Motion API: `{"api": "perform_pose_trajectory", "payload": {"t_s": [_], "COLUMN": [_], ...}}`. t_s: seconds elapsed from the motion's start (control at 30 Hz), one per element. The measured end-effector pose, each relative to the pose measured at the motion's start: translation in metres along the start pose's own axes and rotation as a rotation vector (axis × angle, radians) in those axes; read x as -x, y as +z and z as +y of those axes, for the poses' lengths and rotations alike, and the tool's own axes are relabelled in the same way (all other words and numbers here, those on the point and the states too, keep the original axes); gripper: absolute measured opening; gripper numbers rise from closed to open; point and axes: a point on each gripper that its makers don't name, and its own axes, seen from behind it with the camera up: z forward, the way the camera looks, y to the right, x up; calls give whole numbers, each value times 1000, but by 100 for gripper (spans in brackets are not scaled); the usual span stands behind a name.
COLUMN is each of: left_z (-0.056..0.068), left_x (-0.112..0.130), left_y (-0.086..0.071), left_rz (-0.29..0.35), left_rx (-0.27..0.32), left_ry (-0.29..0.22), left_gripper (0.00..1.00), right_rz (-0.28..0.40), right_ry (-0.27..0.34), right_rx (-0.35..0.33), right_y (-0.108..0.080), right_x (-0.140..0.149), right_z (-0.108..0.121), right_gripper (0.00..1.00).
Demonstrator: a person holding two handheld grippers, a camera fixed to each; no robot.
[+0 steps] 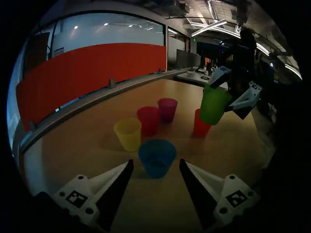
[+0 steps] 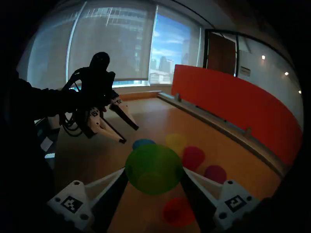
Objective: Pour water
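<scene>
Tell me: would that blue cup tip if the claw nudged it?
The blue cup looks like thin translucent plastic, so it is probably light. Its base is narrower than its rim, so a high push might tip it.

White tongs, black inner pads, square black-and-white markers, dark sleeve

Translucent green cup pinched in the right tongs, lifted off the worktop, slightly tilted, just above an orange-red cup. Nearer, blue cup upright, close to yellow cup, red cup and magenta cup.
</scene>
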Motion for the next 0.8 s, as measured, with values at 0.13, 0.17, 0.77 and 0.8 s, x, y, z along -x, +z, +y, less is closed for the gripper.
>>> {"api": "perform_pose_trajectory", "payload": {"t_s": [0.13, 0.17, 0.77, 0.8], "left_z": [0, -1, -5, -5], "left_x": [7, 9, 27, 28], "left_y": [4, 6, 29, 30], "left_rz": [-31, -39, -112, -115], "left_rx": [12, 13, 29, 30], "left_ry": [-3, -4, -2, -2], "left_gripper": [87, 87, 87, 87], "right_rz": [9, 11, 36, 39], "right_ry": [0, 0, 13, 17], "right_rx": [4, 5, 21, 22], "right_y": [-4, -5, -9, -10], "right_x": [-4, -5, -9, -9], "right_z": [2, 3, 13, 14], "right_gripper": [91, 91, 92, 92]}}
